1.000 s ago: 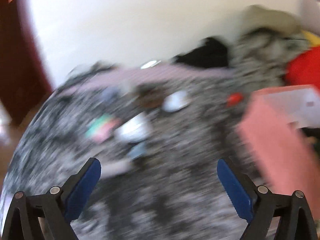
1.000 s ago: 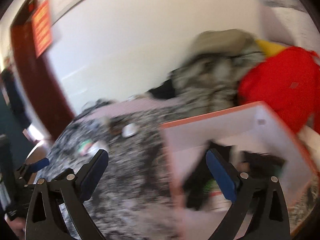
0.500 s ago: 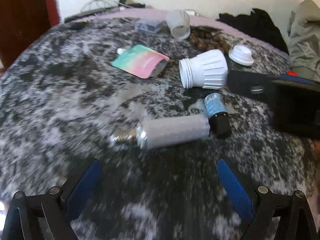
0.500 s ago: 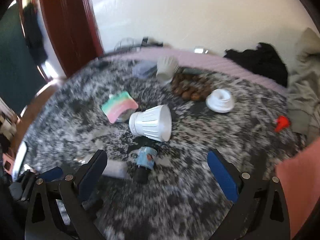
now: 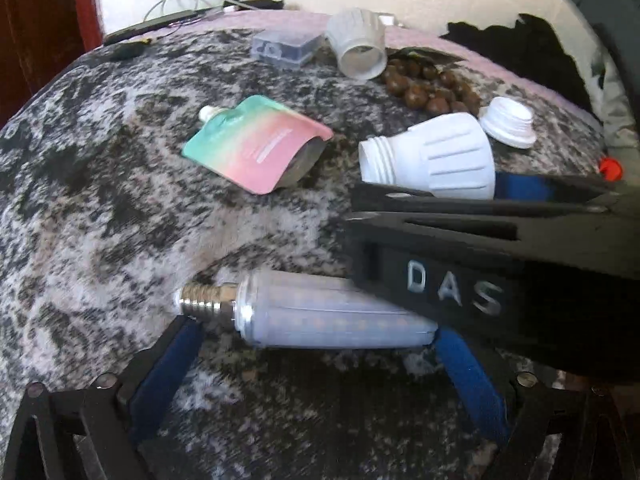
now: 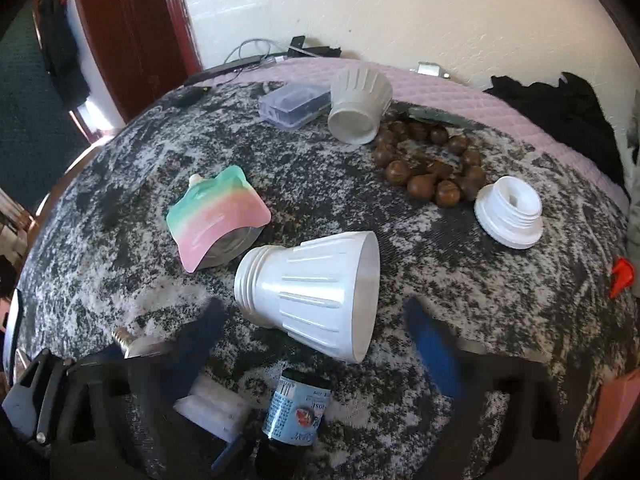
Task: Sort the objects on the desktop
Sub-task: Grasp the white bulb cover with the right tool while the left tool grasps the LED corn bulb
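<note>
A frosted corn-type LED bulb (image 5: 332, 316) with a metal screw base lies on its side on the speckled cloth, between the tips of my open left gripper (image 5: 316, 344). My right gripper (image 6: 312, 320) is open around a white ribbed lamp housing (image 6: 316, 292) lying on its side; it reaches across the left wrist view (image 5: 500, 264), with the housing (image 5: 432, 156) beyond it. A small dark bottle with a blue label (image 6: 298, 412) lies just below the housing. The corn bulb's base shows in the right wrist view (image 6: 128, 340).
A teal-pink pouch (image 6: 216, 220), a clear plastic box (image 6: 294, 106), a grey lamp housing (image 6: 358, 100), brown beads (image 6: 432, 168), a white threaded cap (image 6: 510, 216) and a red piece (image 6: 620, 276) lie on the cloth. A pink box edge (image 6: 612, 420) is at right.
Both grippers swung from the pink box toward the objects and came down close. The left now brackets the corn bulb; the right now brackets the white lamp housing.
</note>
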### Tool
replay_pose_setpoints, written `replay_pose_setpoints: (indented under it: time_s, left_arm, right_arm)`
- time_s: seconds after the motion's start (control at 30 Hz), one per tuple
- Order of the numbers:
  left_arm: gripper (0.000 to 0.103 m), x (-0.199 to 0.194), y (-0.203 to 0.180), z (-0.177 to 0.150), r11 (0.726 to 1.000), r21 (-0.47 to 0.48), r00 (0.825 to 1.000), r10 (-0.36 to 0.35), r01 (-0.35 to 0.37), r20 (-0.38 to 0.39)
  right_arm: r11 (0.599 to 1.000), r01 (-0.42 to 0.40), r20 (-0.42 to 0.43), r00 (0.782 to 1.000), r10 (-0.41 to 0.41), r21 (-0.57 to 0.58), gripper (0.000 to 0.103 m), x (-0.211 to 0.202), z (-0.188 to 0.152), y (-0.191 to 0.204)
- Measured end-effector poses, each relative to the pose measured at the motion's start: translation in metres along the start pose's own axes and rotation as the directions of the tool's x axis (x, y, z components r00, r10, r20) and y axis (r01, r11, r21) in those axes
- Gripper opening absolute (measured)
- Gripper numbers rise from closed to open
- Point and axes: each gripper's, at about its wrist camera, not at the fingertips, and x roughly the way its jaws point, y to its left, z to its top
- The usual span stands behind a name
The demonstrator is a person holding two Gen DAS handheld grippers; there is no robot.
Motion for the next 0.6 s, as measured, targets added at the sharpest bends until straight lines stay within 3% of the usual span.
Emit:
replay_pose_setpoints:
  time_s: [0.03,0.1,0.17,0.2,0.23,0.43,0.6]
  left_arm:
    - [0.100,0.000,0.000,0.000,1.000,0.002,1.000,-0.003,0.003,0.005]
    - [0.095,-0.002,0.001,-0.001,1.000,0.002,1.000,-0.016,0.015,0.017]
    - [0.079,-0.003,0.002,0.000,1.000,0.011,0.999,-0.025,0.025,0.027]
    - [0.075,-0.004,0.003,0.001,0.999,0.021,0.999,-0.026,0.026,0.028]
    - [0.075,-0.005,0.004,0.001,0.999,0.025,0.999,-0.029,0.028,0.028]
    - [0.074,-0.026,0.013,-0.009,0.999,0.011,0.999,-0.033,0.032,0.032]
    - [0.074,-0.079,0.020,-0.023,1.000,0.017,0.996,-0.021,0.020,0.089]
  right_arm:
    - [1.000,0.004,-0.007,1.000,-0.004,-0.006,0.049,0.001,0.000,-0.001]
    - [1.000,0.017,0.005,1.000,-0.017,0.007,0.046,-0.002,-0.002,-0.009]
    - [1.000,0.016,0.014,1.000,-0.016,0.018,0.041,-0.007,-0.004,-0.014]
    - [1.000,0.016,0.016,1.000,-0.016,0.021,0.020,-0.010,-0.005,-0.016]
    - [1.000,0.015,0.019,1.000,-0.016,0.023,0.006,-0.014,-0.007,-0.018]
    - [0.998,0.029,0.041,0.999,-0.031,0.053,0.005,-0.051,-0.026,-0.027]
    - [0.998,0.017,0.080,0.997,-0.023,0.067,0.005,-0.097,-0.050,-0.028]
